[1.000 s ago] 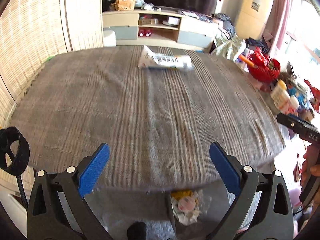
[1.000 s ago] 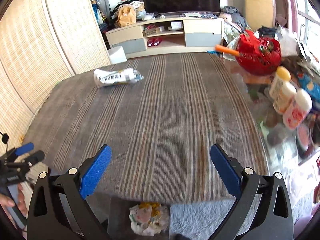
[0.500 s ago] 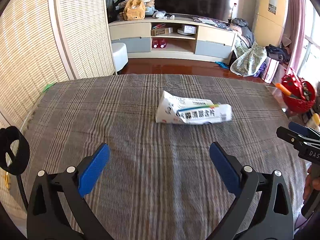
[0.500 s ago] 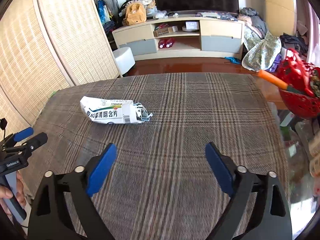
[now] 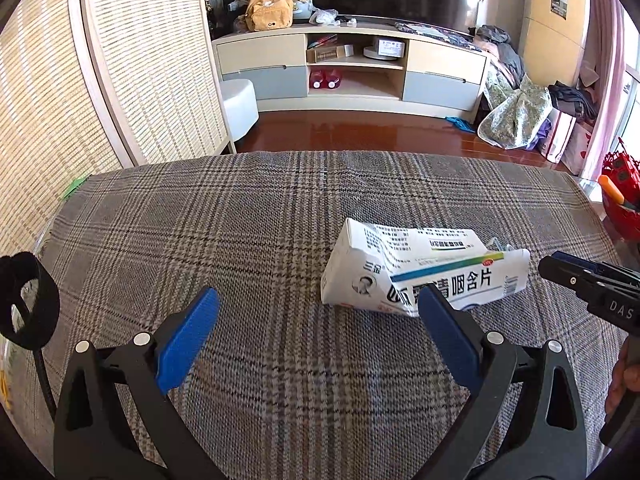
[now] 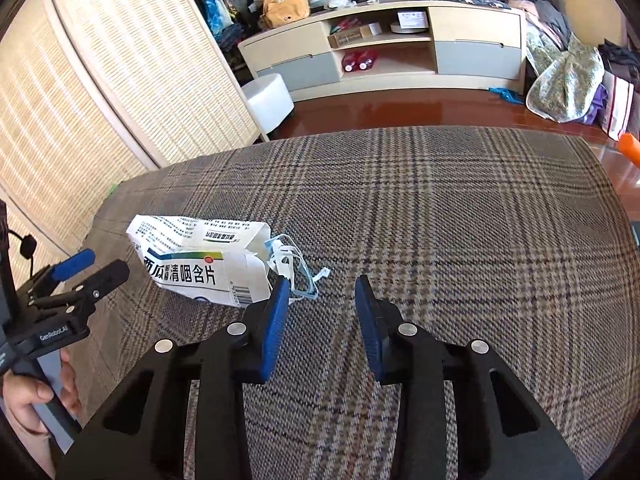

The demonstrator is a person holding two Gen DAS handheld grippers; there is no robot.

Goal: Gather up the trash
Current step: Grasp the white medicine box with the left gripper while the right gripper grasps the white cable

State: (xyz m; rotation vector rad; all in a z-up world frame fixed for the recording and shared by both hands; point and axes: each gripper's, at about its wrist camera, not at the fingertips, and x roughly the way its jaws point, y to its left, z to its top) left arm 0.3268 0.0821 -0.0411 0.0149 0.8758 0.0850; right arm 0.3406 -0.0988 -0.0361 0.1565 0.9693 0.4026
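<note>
Left gripper [image 5: 318, 314] gapes wide, right gripper [image 6: 322, 304] narrower, both empty, low over the plaid tablecloth [image 6: 460, 216]. The crumpled lozenge box [image 6: 192, 264] lies between them, unheld. Approach step, I'd say; next, one must straddle it and squeeze.

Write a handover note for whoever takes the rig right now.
Left gripper: open wide, empty, low over the plaid cloth.
Right gripper: partly open, empty, just right of the box.
Crumpled white box lies on its side on the cloth, torn end with loose bits facing the right gripper.
Done: nothing picked up.
Left: grasp the box and bin it; no bin is in view.
</note>
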